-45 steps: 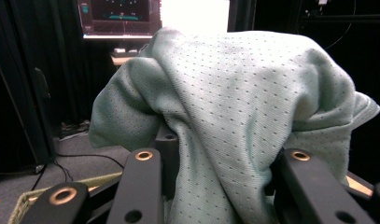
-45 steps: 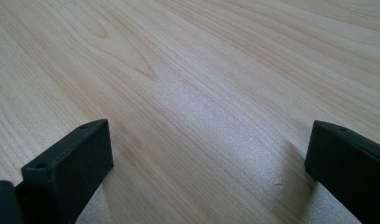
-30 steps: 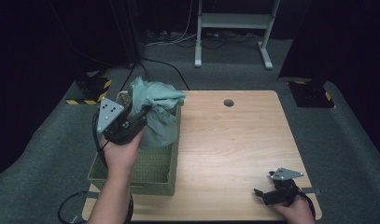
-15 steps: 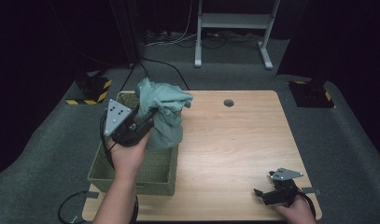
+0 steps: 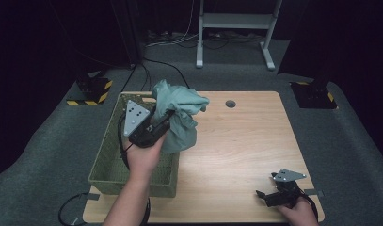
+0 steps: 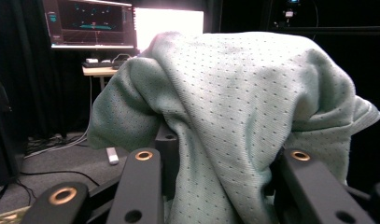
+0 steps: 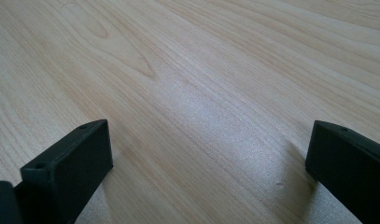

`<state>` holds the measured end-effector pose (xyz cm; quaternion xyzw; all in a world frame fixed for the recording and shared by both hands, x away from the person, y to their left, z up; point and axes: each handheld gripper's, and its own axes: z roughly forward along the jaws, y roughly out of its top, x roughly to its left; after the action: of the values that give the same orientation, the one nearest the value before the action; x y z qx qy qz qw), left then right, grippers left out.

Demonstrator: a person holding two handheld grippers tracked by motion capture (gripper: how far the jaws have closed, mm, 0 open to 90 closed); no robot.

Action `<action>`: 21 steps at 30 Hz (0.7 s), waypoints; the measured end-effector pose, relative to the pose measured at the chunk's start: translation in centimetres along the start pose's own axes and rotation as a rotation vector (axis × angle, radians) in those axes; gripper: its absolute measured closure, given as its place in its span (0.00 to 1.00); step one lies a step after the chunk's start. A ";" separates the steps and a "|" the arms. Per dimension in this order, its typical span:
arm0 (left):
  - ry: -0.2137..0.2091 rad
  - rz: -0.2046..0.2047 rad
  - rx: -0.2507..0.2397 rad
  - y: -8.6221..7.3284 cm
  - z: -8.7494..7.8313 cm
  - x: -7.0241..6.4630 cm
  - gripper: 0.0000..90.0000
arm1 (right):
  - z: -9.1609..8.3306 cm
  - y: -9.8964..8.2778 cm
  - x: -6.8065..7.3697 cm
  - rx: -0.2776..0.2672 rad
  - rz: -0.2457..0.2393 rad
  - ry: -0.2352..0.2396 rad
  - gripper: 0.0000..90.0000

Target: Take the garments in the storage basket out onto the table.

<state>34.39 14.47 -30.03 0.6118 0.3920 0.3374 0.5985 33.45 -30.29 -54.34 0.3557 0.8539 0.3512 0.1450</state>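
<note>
Here we see the left gripper (image 5: 166,115) clenched on a green cloth (image 5: 179,115), held up over the right edge of the basket (image 5: 109,162) at the table's (image 5: 241,141) left side. In the left gripper view the cloth (image 6: 239,107) drapes over both jaws. The right gripper (image 5: 267,197) rests near the table's near right corner, jaws wide apart over bare wood (image 7: 201,93).

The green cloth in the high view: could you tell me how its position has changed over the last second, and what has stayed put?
The left gripper, shut on the green cloth, has carried it up out of the basket and to the right, so it now hangs over the basket's right edge and the table. The basket has not moved, and the right gripper rests open at the table's near right corner as before.
</note>
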 end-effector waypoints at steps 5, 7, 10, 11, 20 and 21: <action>-0.015 -0.006 -0.005 0.0 0.6 -0.5 0.71 | 0.0 0.0 -0.1 -0.002 0.005 0.004 0.00; -0.019 -0.005 -0.007 0.0 0.8 -0.8 0.71 | -0.1 0.0 -0.1 -0.003 0.006 0.006 0.00; -0.027 -0.009 -0.010 0.1 1.2 -1.2 0.71 | -0.1 0.0 -0.1 -0.004 0.008 0.007 0.00; -0.029 -0.009 -0.011 0.2 1.3 -1.3 0.71 | -0.1 0.0 -0.1 -0.004 0.007 0.007 0.00; -0.054 -0.015 -0.013 0.4 2.3 -2.2 0.71 | -0.1 0.0 -0.1 -0.003 0.001 0.010 0.00; -0.055 -0.014 -0.012 0.4 2.4 -2.3 0.71 | -0.1 0.0 -0.1 -0.003 0.001 0.010 0.00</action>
<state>35.46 11.34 -29.59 0.6144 0.3776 0.3187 0.6151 33.46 -30.37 -54.32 0.3540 0.8540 0.3541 0.1412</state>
